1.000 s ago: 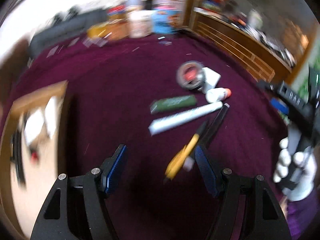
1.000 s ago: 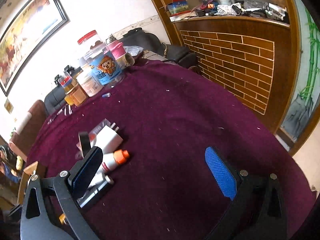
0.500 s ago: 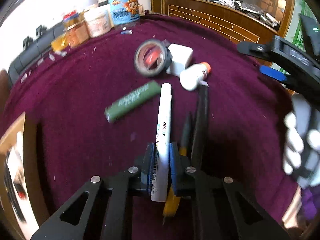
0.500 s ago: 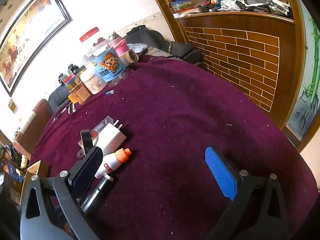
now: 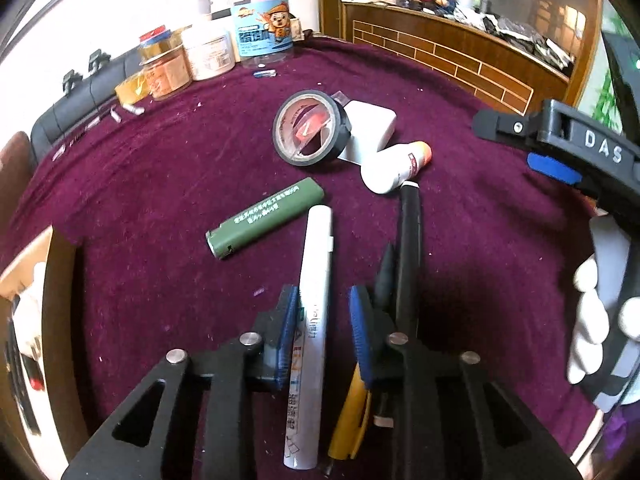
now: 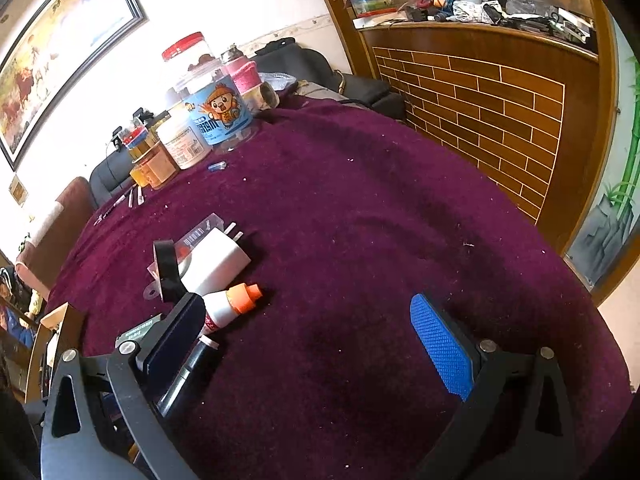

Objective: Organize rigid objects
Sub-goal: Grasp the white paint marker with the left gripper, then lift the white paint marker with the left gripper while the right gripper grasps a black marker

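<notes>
Purple cloth covers the table. On it lies a white marker, clamped between the left gripper fingers. Right gripper fingers stand wide apart, holding nothing.

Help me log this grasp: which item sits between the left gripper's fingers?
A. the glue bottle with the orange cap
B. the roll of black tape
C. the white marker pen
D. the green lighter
C: the left gripper has its blue fingers closed on the white marker pen; the other three lie farther off on the purple cloth.
</notes>
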`<state>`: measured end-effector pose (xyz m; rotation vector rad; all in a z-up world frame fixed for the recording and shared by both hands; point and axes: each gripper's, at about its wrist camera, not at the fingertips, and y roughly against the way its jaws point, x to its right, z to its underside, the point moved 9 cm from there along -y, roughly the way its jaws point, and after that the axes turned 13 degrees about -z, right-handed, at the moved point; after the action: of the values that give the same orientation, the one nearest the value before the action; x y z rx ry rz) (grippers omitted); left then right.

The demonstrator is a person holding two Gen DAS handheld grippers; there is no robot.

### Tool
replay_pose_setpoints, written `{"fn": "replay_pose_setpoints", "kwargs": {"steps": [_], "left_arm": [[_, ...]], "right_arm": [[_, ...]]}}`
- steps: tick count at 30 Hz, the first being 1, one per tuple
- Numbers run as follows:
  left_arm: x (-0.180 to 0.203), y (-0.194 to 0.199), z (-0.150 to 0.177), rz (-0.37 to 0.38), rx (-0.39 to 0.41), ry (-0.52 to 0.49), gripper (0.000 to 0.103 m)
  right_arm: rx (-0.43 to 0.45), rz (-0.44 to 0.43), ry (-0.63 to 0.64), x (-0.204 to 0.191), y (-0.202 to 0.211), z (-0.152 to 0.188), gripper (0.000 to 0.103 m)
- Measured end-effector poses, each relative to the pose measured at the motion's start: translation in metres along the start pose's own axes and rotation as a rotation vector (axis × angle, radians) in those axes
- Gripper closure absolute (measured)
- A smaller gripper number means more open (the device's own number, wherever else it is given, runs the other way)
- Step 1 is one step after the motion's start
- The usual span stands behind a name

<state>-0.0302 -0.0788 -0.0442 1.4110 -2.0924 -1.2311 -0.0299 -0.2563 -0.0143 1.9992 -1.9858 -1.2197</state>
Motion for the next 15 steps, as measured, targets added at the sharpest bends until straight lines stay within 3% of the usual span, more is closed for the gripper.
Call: {"fn": "replay_pose_setpoints", "kwargs": {"steps": [4, 11, 15], "left_arm": [[-0.015, 0.020, 0.008, 0.051, 0.014, 0.088, 0.092], [-0.054, 0.084, 0.021, 0.149, 0.114, 0.256, 0.092], [-0.078, 0.109, 0.030, 0.175, 0.152, 0.324, 0.092]], "right_arm": [[-0.006, 0.008, 0.003, 0.000, -0.001, 0.000, 0.001], [-0.063, 0.001, 0.017, -0.005, -0.006, 0.004, 0.001], [-0.110, -0.069, 0.045, -0.035, 0.008, 0.018, 0.001]]}}
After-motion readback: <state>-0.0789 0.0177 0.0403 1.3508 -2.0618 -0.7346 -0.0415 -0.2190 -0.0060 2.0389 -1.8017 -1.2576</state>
